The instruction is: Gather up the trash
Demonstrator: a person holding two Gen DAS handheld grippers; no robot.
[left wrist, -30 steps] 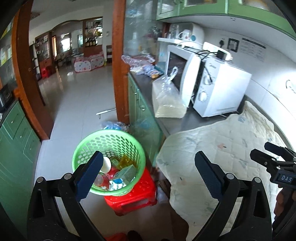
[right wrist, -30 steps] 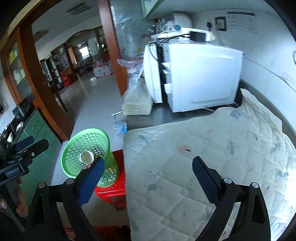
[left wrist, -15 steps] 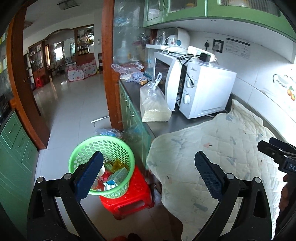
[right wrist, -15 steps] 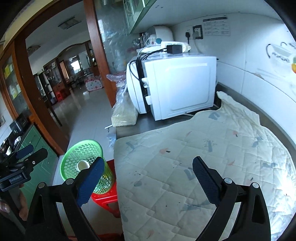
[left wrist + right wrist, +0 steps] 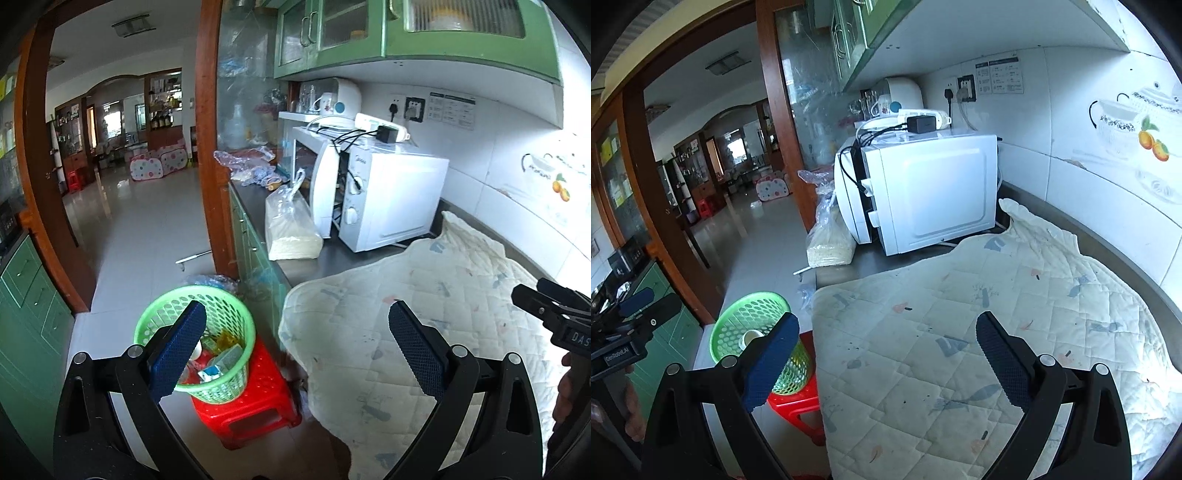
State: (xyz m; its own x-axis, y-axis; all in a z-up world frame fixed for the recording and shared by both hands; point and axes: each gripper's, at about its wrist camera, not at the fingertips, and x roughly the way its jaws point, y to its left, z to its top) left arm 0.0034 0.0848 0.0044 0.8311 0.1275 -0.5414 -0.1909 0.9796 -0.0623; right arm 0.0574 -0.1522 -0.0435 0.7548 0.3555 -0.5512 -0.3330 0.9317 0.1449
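One green basket (image 5: 236, 325) stands upright, mouth up, on one red stool (image 5: 255, 410) beside the worktop (image 5: 849, 269) — trash inside. Left gripper (image 5: 295, 349) and right gripper (image 5: 884, 356): fingers wide apart, nothing held — quilted cloth (image 5: 1015, 314) below the right.

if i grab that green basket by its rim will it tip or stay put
The green basket is tall, narrow and perched on a small red stool, so a sideways pull could probably tip it off. Its thin mesh wall likely flexes under a pinch. It looks light: only a cup and cartons show inside.
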